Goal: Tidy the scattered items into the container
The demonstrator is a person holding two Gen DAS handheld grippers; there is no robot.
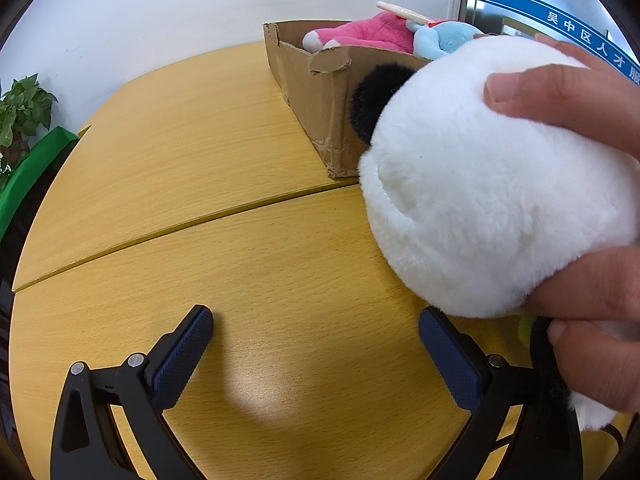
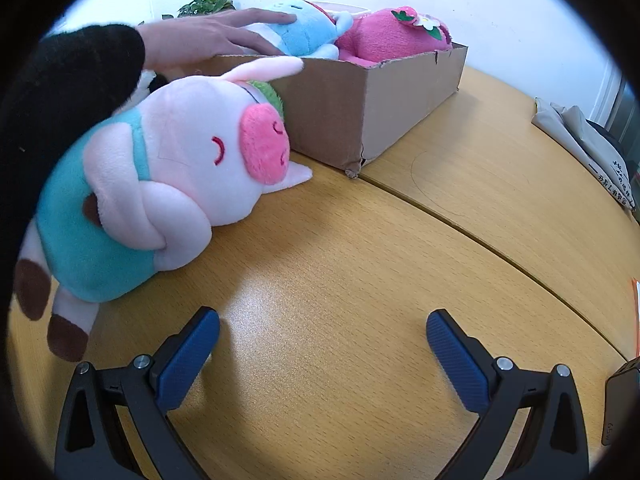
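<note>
Step in hand, by judgement: pick up the pig (image 2: pixel 160 184) with the right gripper (image 2: pixel 323 342); best to swing left, straddle the soft pink body across its narrow part, close gently, then lift clear of the box (image 2: pixel 360 108) wall before dropping in. Pig on its side on the desk (image 2: pixel 360 260), snout toward the box's near corner, ahead and left of the right jaws, not between them; jaws apart, empty. Left gripper (image 1: pixel 316 346) jaws apart too, empty, with a hand-held panda (image 1: pixel 480 184) just past the right jaw.
</note>
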